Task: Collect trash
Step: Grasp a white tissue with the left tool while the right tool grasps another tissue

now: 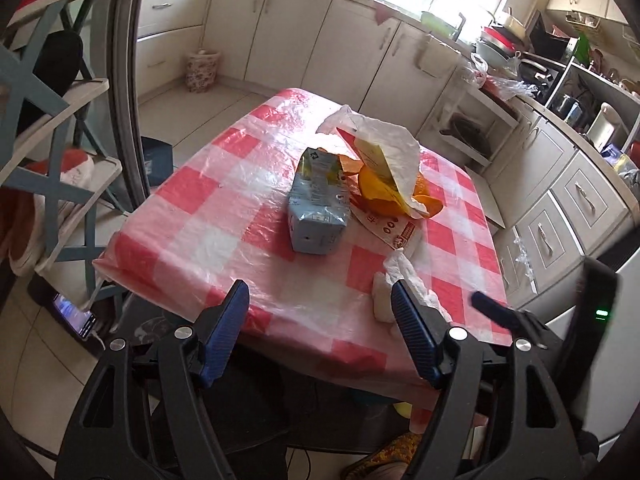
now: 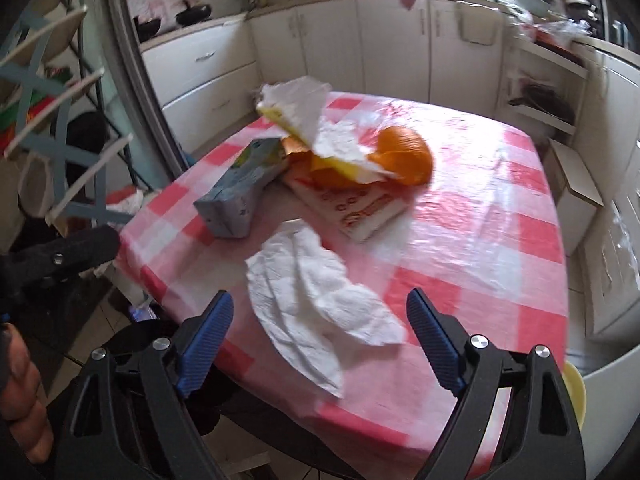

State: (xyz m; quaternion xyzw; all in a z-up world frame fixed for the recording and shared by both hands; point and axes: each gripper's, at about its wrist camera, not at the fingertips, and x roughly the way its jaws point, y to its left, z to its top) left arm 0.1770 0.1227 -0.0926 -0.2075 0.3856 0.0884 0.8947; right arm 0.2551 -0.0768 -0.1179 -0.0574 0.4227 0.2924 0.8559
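A table with a red-and-white checked plastic cover [image 1: 208,208] [image 2: 500,232] holds the trash. A crushed grey-blue carton [image 1: 318,204] [image 2: 240,188] lies mid-table. Beside it are orange peel [image 1: 384,196] [image 2: 404,152], a white plastic bag [image 1: 384,136] [image 2: 316,120] draped over it, and a flat printed wrapper [image 1: 392,228] [image 2: 360,208]. A crumpled white tissue [image 2: 320,304] [image 1: 400,284] lies near the front edge. My left gripper [image 1: 320,300] is open and empty above the near edge. My right gripper [image 2: 320,308] is open, its fingers either side of the tissue, above it.
Cream kitchen cabinets [image 1: 280,32] run along the back and right. A blue-and-white shelf rack [image 1: 48,128] stands left of the table. A phone [image 1: 76,316] lies on the floor at the left. The right gripper's body [image 1: 520,320] shows in the left wrist view.
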